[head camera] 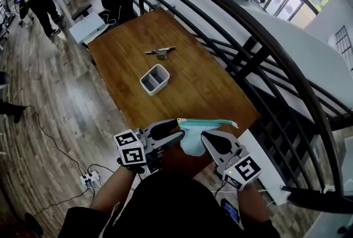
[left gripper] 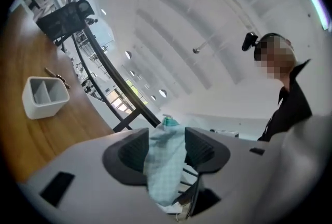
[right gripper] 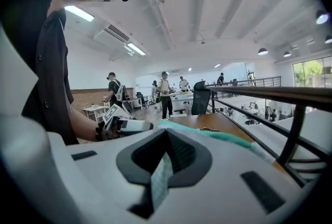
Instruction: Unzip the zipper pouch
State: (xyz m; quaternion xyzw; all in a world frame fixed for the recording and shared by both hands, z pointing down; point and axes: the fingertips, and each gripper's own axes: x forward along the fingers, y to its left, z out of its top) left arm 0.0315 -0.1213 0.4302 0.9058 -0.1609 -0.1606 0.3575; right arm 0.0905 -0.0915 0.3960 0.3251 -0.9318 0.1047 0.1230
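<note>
Hanging clear above the near edge of the table [head camera: 193,66], the pale checked zipper pouch [head camera: 194,138] is held between both tools, with its teal zipper strip running along the top. The left tool [left gripper: 167,137] is clamped on the pouch's fabric. The right tool [right gripper: 165,140] is closed on a thin fold of it. A white divided bin [head camera: 154,79] stands mid-table, well apart.

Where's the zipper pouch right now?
Head view, bottom centre: the zipper pouch is held above the wooden table's near end, pinched between the left gripper and the right gripper.
</note>
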